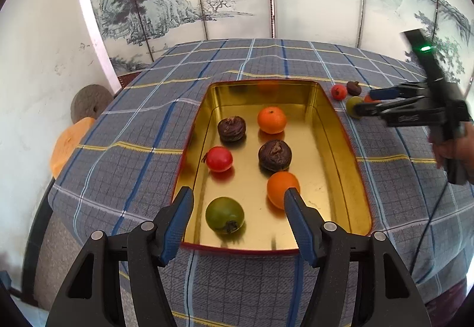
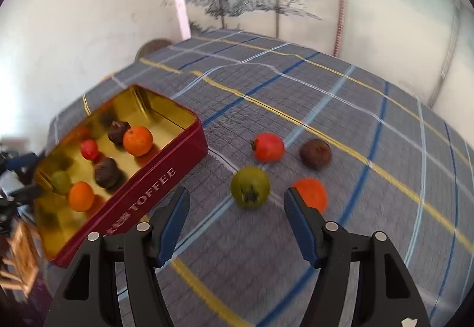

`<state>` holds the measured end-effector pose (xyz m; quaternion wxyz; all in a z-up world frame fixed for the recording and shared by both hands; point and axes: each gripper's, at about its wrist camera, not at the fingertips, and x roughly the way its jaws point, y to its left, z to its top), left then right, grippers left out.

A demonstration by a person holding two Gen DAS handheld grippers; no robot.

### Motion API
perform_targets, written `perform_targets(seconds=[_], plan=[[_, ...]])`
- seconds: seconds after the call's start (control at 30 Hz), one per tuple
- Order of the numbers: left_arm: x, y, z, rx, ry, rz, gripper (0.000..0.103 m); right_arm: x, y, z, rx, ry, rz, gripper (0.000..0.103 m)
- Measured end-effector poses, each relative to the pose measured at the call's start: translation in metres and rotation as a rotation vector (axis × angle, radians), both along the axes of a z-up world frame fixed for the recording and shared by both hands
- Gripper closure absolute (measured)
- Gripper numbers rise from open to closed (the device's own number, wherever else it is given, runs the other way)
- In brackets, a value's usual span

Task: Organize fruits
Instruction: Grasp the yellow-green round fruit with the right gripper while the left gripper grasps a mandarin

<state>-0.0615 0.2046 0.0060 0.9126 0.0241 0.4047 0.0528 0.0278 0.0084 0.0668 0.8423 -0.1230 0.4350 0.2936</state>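
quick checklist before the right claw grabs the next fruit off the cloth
1. Right claw open and holding nothing: ok.
2. Target lined up: the green fruit lies just ahead between the fingers: ok.
3. Neighbours apart from the target: the orange fruit lies close by the right finger, could get nudged; the red fruit and brown fruit are farther back: not ok.
4. Room in the tin: six fruits inside, bare gold floor at the far end: ok.
5. Left claw out of the drop path: it is open and hovers at the tin's near end: not ok.
6. Picture sharp: right wrist view is motion-blurred: not ok.
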Motion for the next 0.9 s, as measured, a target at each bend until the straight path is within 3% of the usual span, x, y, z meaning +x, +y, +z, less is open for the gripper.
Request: perform_targets(seconds=[0.07,0.13,0.17,0.2,0.4,0.57,0.7,0.9], plan=[[0.004,-0.002,0.003,0.002,0.004,-0.005,0.039,0.009,0.01,-0.012,-0.053,0.007,0.02,0.041],[0.01,-0.007,0.005,0.013,0.012,-0.013,0.039,0.018,0.017,-0.027,-0.121,0.033,0.024,0.055],[0.012,-0.009,0.007,0.02,0.013,-0.019,0.039,0.02,0.017,-0.032,-0.133,0.044,0.021,0.068],[0.015,-0.013,0.009,0.027,0.012,-0.027,0.039,0.018,0.014,-0.029,-0.102,0.043,0.019,0.071],[0.042,-0.061,0.03,0.009,0.002,-0.169,0.039,-0.025,-0.05,0.002,0.072,0.002,-0.061,0.072],[0.081,-0.118,0.039,-0.102,0.023,-0.324,0.039,-0.048,-0.162,0.0,0.07,-0.018,-0.272,0.072],[0.128,-0.16,0.031,-0.153,0.028,-0.358,0.037,-0.053,-0.235,-0.012,0.08,0.012,-0.421,0.071],[0.196,-0.191,-0.011,-0.201,0.157,-0.313,0.037,-0.053,-0.264,-0.019,0.164,0.038,-0.447,0.07]])
